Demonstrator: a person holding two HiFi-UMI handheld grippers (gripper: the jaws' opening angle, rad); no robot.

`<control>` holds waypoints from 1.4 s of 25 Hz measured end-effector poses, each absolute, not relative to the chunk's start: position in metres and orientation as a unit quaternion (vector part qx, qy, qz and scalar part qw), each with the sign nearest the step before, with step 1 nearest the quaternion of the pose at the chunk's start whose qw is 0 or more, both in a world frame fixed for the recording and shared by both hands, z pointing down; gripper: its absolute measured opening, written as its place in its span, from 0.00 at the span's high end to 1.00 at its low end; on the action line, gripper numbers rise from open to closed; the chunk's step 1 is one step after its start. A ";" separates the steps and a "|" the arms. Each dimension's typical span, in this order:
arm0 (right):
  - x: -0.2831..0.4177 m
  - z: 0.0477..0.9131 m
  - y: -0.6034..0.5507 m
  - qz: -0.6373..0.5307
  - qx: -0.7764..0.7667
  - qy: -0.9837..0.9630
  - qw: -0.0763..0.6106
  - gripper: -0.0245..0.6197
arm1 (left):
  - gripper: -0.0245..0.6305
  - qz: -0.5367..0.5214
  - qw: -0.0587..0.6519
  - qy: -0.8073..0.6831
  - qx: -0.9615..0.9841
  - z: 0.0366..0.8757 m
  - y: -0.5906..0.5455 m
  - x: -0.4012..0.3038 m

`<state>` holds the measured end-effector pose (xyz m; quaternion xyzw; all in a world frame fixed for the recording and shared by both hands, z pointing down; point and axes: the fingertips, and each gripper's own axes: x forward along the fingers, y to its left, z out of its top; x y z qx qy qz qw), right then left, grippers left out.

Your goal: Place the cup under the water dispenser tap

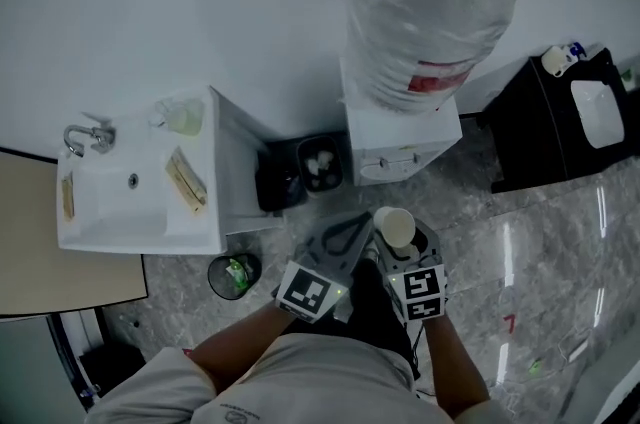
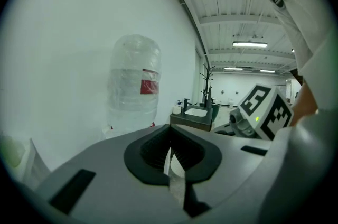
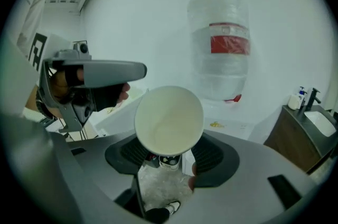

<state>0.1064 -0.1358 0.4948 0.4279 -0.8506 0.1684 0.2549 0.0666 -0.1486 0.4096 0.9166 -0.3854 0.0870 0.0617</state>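
A white paper cup [image 1: 394, 226] is held over the floor just in front of the water dispenser [image 1: 400, 137], with my right gripper [image 1: 398, 247] shut on its lower part. In the right gripper view the cup [image 3: 169, 120] tilts its empty mouth toward the camera, the jaws of the right gripper [image 3: 169, 157] closed around its base. The dispenser's clear bottle [image 3: 219, 48] with a red label stands ahead. The taps [image 1: 392, 162] sit on the dispenser's front, beyond the cup. My left gripper [image 1: 345, 237] hangs beside the cup, shut and empty, as the left gripper [image 2: 171, 151] view shows.
A white sink unit [image 1: 100, 202] with a faucet [image 1: 85, 137] stands at the left. Black bins [image 1: 300, 172] sit between it and the dispenser, and a small round bin [image 1: 233, 274] is near my left arm. A black cabinet [image 1: 535, 132] stands at the right.
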 end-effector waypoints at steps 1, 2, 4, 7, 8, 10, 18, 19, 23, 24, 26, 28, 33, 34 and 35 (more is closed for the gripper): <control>0.107 0.506 -0.145 0.166 0.419 -0.854 0.262 0.56 | 0.96 0.087 0.062 -0.391 0.914 0.415 -0.157 0.068; 0.107 0.518 -0.154 0.163 0.410 -0.857 0.268 0.56 | 0.96 0.087 0.065 -0.396 0.912 0.422 -0.166 0.069; 0.106 0.541 -0.170 0.159 0.396 -0.861 0.277 0.56 | 0.96 0.092 0.072 -0.405 0.907 0.440 -0.181 0.069; 0.104 0.583 -0.191 0.157 0.385 -0.861 0.293 0.56 | 0.96 0.101 0.069 -0.408 0.905 0.464 -0.203 0.067; 0.103 0.600 -0.197 0.159 0.383 -0.859 0.300 0.56 | 0.96 0.102 0.071 -0.408 0.904 0.473 -0.208 0.066; 0.102 0.635 -0.204 0.167 0.382 -0.854 0.311 0.56 | 0.96 0.105 0.078 -0.406 0.905 0.493 -0.213 0.064; 0.097 0.779 -0.229 0.188 0.383 -0.837 0.344 0.56 | 0.96 0.119 0.093 -0.394 0.907 0.575 -0.228 0.052; 0.098 0.796 -0.234 0.189 0.385 -0.834 0.348 0.56 | 0.96 0.119 0.095 -0.394 0.906 0.584 -0.230 0.050; 0.103 0.857 -0.260 0.196 0.402 -0.820 0.356 0.56 | 0.96 0.121 0.102 -0.399 0.903 0.617 -0.240 0.041; 0.105 0.871 -0.266 0.197 0.407 -0.817 0.359 0.56 | 0.96 0.124 0.103 -0.399 0.902 0.624 -0.241 0.039; 0.108 0.896 -0.275 0.200 0.416 -0.809 0.365 0.56 | 0.96 0.126 0.105 -0.402 0.901 0.636 -0.243 0.035; 0.112 0.916 -0.284 0.199 0.425 -0.801 0.371 0.56 | 0.96 0.124 0.109 -0.406 0.899 0.645 -0.244 0.031; 0.114 0.948 -0.304 0.187 0.433 -0.791 0.389 0.56 | 0.96 0.126 0.119 -0.411 0.895 0.668 -0.245 0.021; 0.114 0.953 -0.306 0.183 0.433 -0.790 0.394 0.56 | 0.96 0.128 0.121 -0.411 0.895 0.671 -0.245 0.020; 0.116 0.957 -0.307 0.182 0.433 -0.788 0.397 0.56 | 0.96 0.129 0.124 -0.411 0.894 0.673 -0.245 0.019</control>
